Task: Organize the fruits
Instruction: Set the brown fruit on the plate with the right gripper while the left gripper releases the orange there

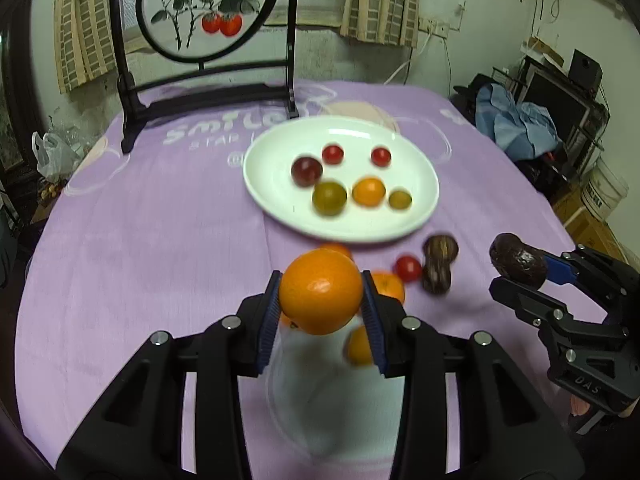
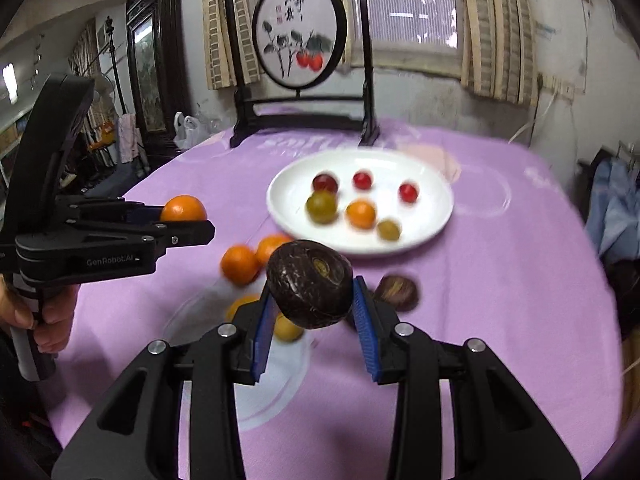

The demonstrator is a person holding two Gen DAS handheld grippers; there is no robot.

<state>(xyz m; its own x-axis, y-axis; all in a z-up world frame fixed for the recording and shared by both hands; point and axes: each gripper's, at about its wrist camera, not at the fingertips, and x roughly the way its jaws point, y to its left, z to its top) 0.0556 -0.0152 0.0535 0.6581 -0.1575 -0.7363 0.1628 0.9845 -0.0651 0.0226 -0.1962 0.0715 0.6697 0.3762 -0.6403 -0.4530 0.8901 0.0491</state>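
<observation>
My left gripper point(image 1: 321, 300) is shut on an orange point(image 1: 320, 292) and holds it above the purple cloth; it also shows at the left of the right wrist view point(image 2: 184, 218). My right gripper point(image 2: 310, 300) is shut on a dark brown passion fruit point(image 2: 308, 282), also held off the table; it shows at the right of the left wrist view point(image 1: 516, 268). A white plate point(image 1: 272, 184) beyond both holds several small fruits: red, dark red, green and orange. Loose oranges point(image 2: 240, 264), a red tomato point(image 1: 408, 268) and another brown fruit point(image 1: 438, 268) lie on the cloth before the plate.
A dark wooden stand with a round painted screen point(image 1: 204, 8) rises at the table's far edge. The purple cloth point(image 1: 140, 220) covers the whole table. A white plastic bag point(image 1: 52, 154) sits off the left edge; clutter and a white bucket point(image 1: 604, 190) stand to the right.
</observation>
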